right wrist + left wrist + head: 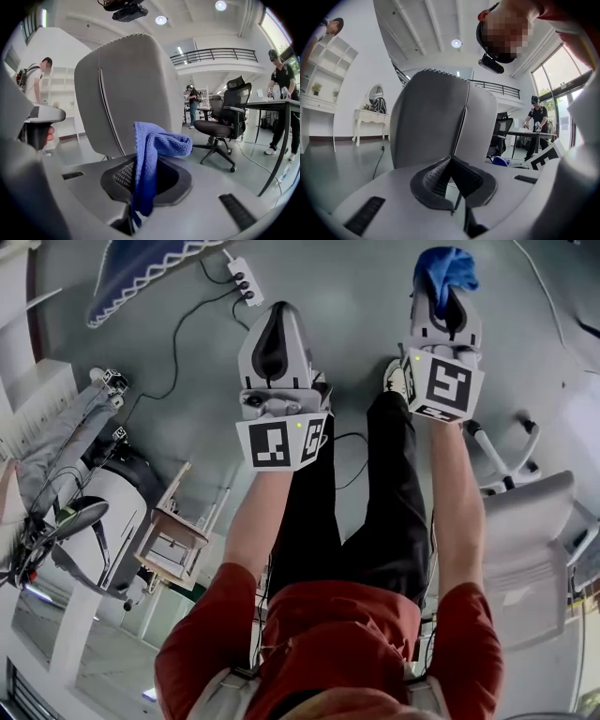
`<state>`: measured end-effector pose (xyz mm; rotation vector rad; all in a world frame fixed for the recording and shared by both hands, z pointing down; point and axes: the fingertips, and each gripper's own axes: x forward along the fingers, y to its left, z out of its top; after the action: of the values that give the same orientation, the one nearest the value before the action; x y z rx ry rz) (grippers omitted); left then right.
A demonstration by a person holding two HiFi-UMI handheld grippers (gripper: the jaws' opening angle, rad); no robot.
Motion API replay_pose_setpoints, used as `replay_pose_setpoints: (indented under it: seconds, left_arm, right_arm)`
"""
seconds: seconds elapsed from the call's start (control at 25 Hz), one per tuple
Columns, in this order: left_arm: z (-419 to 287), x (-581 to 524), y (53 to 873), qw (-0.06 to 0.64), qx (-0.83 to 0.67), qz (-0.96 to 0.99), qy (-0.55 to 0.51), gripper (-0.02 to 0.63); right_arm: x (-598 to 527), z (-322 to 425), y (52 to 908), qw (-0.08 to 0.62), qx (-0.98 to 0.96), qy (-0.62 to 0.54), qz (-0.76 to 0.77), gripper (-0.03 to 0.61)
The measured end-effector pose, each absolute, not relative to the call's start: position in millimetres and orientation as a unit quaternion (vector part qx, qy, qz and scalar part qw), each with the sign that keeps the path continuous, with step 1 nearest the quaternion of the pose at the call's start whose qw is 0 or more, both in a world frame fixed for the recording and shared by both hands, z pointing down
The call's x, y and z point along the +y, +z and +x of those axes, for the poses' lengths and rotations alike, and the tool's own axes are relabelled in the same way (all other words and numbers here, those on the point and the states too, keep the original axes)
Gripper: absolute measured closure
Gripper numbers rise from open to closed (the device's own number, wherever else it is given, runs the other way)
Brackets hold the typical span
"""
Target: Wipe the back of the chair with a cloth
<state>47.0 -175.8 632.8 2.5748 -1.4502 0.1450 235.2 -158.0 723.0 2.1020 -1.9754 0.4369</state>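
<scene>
Head view: blue cloth bunched at tip of right gripper. White office chair low right, apart from cloth. Left gripper alongside, over grey floor.
Left gripper view: jaws pressed together, nothing between. Cloth only small blue patch beyond them, low right.
Right gripper view: jaws clamped on cloth; cloth rises between them, top folds over rightward. Black office chair shows only here.

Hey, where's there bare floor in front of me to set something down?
Bare floor lies between the power strip and the blue cloth in the right gripper, and right of that gripper, beyond the grey chair. The left side is crowded with cables and a small wooden table.
</scene>
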Motion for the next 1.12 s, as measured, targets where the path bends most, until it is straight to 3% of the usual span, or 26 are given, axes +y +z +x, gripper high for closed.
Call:
replay_pose_setpoints:
  seconds: [0.56,1.12]
  left_arm:
    - [54,-176,639,0.104,-0.501,0.857,0.059,0.601]
    - [-25,-177,643,0.112,-0.541,0.832,0.049,0.601]
  right_arm:
    - [-241,276,783,0.160,-0.674,0.186,0.696,0.520]
    - [-261,222,803,0.195,-0.681,0.202,0.676,0.520]
